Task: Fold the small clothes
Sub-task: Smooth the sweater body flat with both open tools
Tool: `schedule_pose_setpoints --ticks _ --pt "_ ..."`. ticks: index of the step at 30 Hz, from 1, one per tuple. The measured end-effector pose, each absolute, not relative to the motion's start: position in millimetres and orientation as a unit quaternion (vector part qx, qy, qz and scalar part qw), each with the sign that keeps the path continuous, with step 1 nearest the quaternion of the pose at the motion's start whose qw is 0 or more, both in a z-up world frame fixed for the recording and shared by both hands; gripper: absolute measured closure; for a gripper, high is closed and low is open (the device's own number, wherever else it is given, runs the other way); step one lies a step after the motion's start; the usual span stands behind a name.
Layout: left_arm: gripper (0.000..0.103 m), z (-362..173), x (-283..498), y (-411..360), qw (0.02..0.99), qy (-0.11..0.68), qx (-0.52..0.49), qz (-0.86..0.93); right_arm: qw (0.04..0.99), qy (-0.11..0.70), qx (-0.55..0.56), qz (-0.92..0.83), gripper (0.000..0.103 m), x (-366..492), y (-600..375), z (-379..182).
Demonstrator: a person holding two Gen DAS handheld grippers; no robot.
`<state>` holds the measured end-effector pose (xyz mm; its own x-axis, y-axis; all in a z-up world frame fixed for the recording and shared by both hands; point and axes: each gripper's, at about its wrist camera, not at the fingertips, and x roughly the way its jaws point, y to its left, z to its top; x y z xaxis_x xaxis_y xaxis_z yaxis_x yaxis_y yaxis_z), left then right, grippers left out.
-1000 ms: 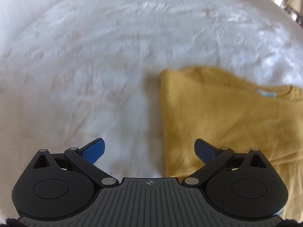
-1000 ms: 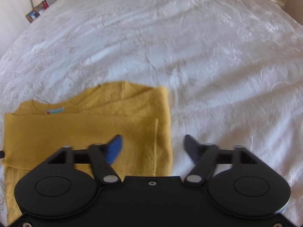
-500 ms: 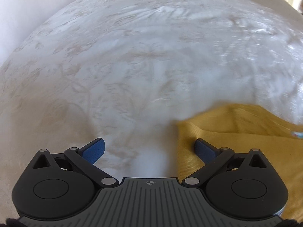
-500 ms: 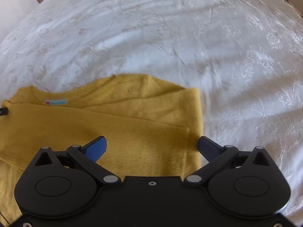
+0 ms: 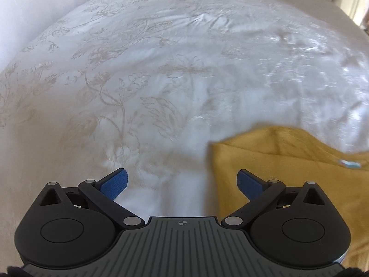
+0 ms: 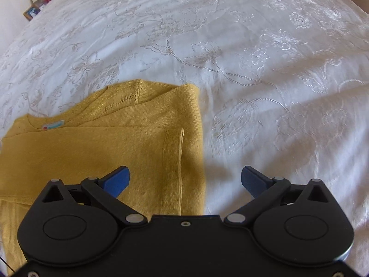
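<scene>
Right wrist view: my right gripper [image 6: 185, 176] has just been opening; jaws wide, empty, straddling the folded mustard sweater's [image 6: 103, 147] edge. Left gripper [image 5: 183, 181] likewise gapes, holding nothing, over the white bedspread [image 5: 161, 80].

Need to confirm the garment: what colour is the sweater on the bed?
Mustard yellow knit sweater, clearest in the right wrist view.
</scene>
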<state>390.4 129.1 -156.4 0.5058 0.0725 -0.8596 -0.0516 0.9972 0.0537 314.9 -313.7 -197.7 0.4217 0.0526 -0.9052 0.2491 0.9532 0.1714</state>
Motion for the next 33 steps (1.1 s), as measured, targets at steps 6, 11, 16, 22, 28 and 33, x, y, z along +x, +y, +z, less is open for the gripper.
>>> schedule_pose_setpoints --ticks 6,11,16,22,28,33 --pt "0.0 -140.6 329.0 101.5 0.862 0.507 0.0 -0.019 0.828 0.537 0.152 -0.045 0.001 275.6 -298.7 -184.4" --pt "0.0 -145.7 280.9 86.7 0.844 0.534 0.015 -0.044 0.822 0.548 0.153 -0.025 0.001 240.1 -283.9 -182.5" --pt "0.0 -156.9 235.6 88.0 0.827 0.561 0.001 -0.04 0.81 0.565 0.159 -0.009 0.001 201.8 -274.0 -185.5" --pt "0.0 -180.8 193.8 96.9 0.808 0.589 0.009 -0.021 0.788 0.601 0.133 0.012 0.001 165.2 -267.6 -201.5" --pt "0.0 -196.6 168.2 97.2 0.807 0.589 0.018 -0.028 0.776 0.62 0.112 0.028 0.001 134.8 -267.2 -216.9" --pt "0.0 -206.3 171.1 104.0 0.805 0.592 -0.008 -0.026 0.782 0.612 0.114 0.032 0.001 115.1 -271.5 -216.8"
